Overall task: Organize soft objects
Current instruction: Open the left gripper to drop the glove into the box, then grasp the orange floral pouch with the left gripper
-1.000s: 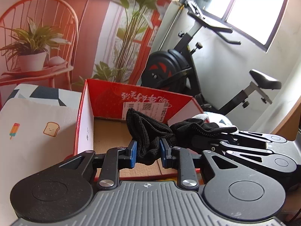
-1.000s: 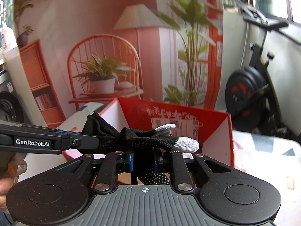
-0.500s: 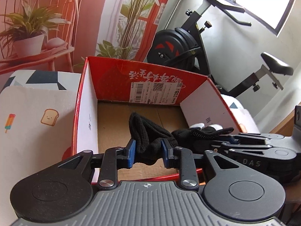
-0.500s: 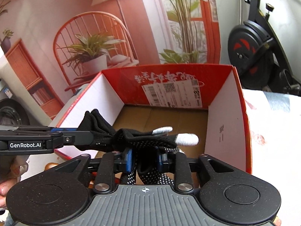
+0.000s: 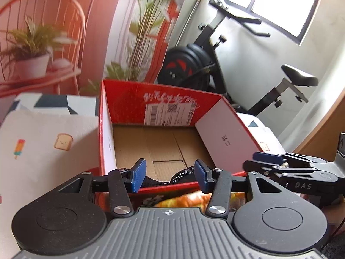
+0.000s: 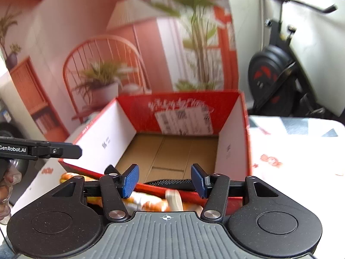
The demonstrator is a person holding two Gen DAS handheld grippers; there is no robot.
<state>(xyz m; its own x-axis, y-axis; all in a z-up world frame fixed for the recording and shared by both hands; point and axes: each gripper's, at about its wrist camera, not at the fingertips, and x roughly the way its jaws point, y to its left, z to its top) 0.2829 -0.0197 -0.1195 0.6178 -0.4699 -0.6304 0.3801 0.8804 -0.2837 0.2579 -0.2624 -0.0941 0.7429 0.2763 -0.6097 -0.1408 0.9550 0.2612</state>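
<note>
A black knit glove (image 5: 180, 173) lies inside the open red cardboard box (image 5: 170, 105), at its near edge; only a strip of it shows, also in the right wrist view (image 6: 168, 182). My left gripper (image 5: 170, 176) is open and empty, just above and before the box's near rim. My right gripper (image 6: 165, 178) is open and empty in the same place at the box (image 6: 243, 133). Each gripper shows side-on in the other's view: the right one (image 5: 286, 168) and the left one (image 6: 41, 150).
The box stands on a white cloth (image 5: 49, 151) printed with toast and ice lollies. An exercise bike (image 5: 215, 54) stands behind at the right. A printed backdrop (image 5: 64, 32) with chair and plants rises behind the box.
Both grippers have opened and let go of the black glove, which has dropped into the box. Both have drawn back from it a little.
</note>
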